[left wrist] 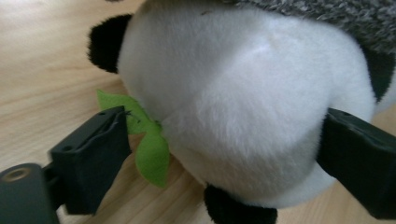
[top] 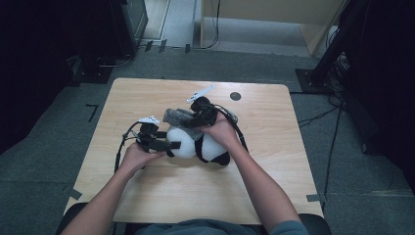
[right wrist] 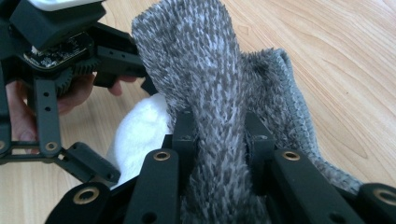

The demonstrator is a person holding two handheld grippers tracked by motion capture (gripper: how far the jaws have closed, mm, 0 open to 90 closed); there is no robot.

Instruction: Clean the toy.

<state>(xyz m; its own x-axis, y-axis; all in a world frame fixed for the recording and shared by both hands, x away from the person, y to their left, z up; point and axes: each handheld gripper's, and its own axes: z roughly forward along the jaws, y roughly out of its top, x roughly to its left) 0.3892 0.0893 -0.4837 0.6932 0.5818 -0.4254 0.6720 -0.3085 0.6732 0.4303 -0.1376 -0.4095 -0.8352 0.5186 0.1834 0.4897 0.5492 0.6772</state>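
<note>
A white and black plush panda (top: 188,144) lies in the middle of the wooden table (top: 147,196). In the left gripper view the panda (left wrist: 233,93) sits between my left gripper's (left wrist: 224,133) wide jaws. One jaw stands off by a green felt leaf (left wrist: 152,149) and the other rests at the fur, so the gripper is open. My left gripper (top: 169,143) is at the panda's left side. My right gripper (right wrist: 219,135) is shut on a grey knitted cloth (right wrist: 201,60) and holds it over the panda's (right wrist: 140,130) top. The cloth (top: 176,116) hangs from the right gripper (top: 193,120).
A small black round mark (top: 235,96) sits near the table's far edge. Bare wood lies on all sides of the panda. Dark equipment and cables (top: 323,115) stand on the grey floor around the table.
</note>
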